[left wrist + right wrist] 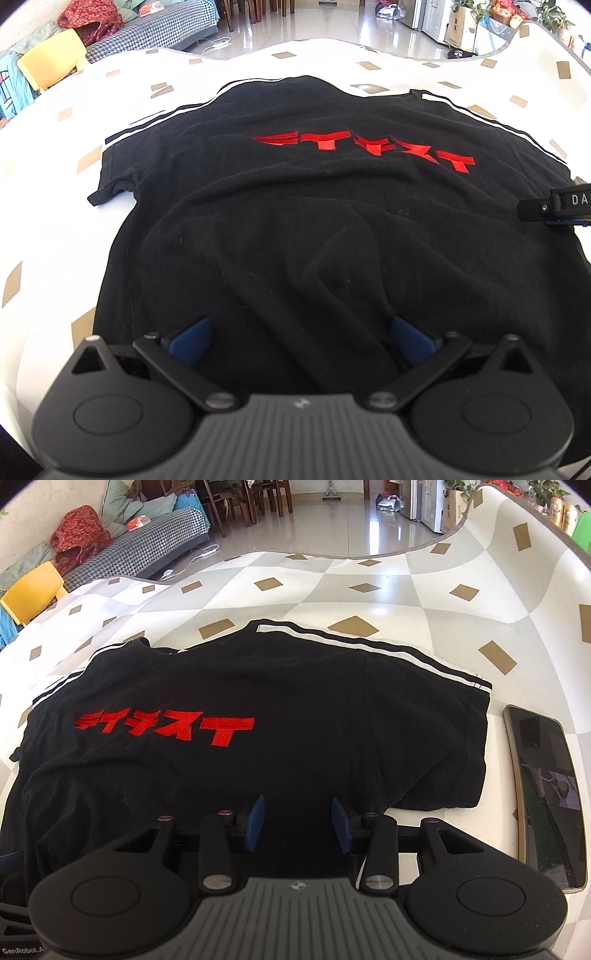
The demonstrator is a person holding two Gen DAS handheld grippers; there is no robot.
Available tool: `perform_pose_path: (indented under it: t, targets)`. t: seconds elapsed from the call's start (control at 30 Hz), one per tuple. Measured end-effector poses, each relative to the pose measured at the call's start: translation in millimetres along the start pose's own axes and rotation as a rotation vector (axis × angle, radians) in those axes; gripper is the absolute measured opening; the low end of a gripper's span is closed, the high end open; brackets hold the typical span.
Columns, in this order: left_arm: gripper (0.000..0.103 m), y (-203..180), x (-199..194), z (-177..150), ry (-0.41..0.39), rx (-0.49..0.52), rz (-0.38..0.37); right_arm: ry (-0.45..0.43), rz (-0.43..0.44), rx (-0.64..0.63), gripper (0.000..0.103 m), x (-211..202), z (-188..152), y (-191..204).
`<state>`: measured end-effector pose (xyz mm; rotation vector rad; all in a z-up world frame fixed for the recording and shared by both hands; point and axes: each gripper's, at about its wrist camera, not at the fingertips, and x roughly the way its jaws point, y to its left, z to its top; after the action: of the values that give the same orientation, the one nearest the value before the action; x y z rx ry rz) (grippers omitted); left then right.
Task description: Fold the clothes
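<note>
A black T-shirt (pixel 295 221) with red lettering and white shoulder stripes lies spread on the table, collar at the far side. Its near part is rumpled. My left gripper (pixel 301 339) hovers over the shirt's near edge, its blue pads (pixel 192 341) wide apart and nothing pinched between them. In the right wrist view the same T-shirt (pixel 258 686) shows its right sleeve lying flat. My right gripper (pixel 299 823) stands over the shirt's near right part, with a clear gap between its pads (pixel 256 821) and dark cloth below. The right gripper's body (pixel 554 208) shows at the left view's right edge.
The table (pixel 369 590) wears a white cloth with tan diamonds. A phone (pixel 543 797) lies face up just right of the shirt's sleeve. Beyond the far edge are a glossy floor, a yellow chair (pixel 51 55) and a checked sofa (pixel 147 542).
</note>
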<state>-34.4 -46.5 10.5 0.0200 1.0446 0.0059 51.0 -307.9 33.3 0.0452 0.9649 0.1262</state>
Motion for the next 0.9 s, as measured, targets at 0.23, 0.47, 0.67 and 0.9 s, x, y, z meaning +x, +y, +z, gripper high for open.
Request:
perform_pose_path:
  t: [0.23, 0.47, 0.67, 0.9]
  targets:
    - [0.103, -1, 0, 0, -0.003, -0.011, 0.007, -0.056, -0.044, -0.068, 0.039, 1, 9, 4]
    - [0.103, -2, 0, -1, -0.007, -0.016, 0.011, -0.024, -0.03, -0.072, 0.043, 15, 11, 1]
    - [0.103, -2, -1, -3, -0.009, -0.015, 0.013, -0.044, -0.027, -0.09, 0.044, 20, 14, 0]
    - [0.103, -1, -5, -8, -0.003, -0.012, 0.011, -0.065, -0.028, -0.11, 0.044, 25, 17, -2]
